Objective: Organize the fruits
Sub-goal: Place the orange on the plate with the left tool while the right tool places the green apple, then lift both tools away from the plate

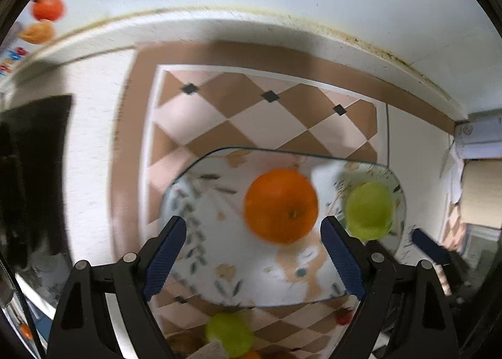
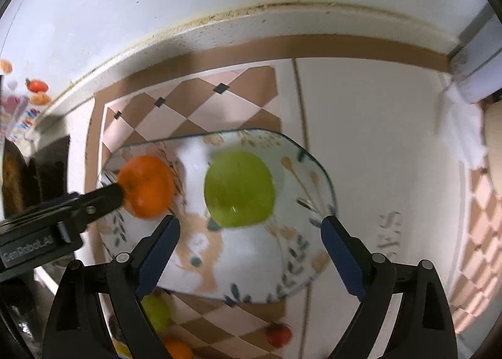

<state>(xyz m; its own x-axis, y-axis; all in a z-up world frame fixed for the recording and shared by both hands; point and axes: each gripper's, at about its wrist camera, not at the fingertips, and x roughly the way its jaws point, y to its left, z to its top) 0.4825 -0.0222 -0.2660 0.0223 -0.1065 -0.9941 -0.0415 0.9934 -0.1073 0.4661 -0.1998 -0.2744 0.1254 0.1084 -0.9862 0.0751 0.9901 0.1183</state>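
Note:
A glass plate (image 1: 200, 233) with a leaf and animal print lies on the tiled counter; it also shows in the right wrist view (image 2: 301, 252). An orange (image 1: 280, 205) and a green apple (image 1: 369, 210) sit on it. My left gripper (image 1: 254, 252) is open just above and behind the orange. My right gripper (image 2: 251, 249) is open above the green apple (image 2: 240, 189). The orange (image 2: 147, 191) lies left of the apple, with the left gripper's finger (image 2: 100, 199) beside it.
A second green fruit (image 1: 229, 335) and a small red fruit (image 1: 343, 316) lie near the plate's front edge, with an orange one (image 2: 177, 349) low down. A white wall ledge (image 1: 251, 23) runs behind. A dark opening (image 1: 34, 155) is at left. A white cloth (image 2: 464, 133) lies at right.

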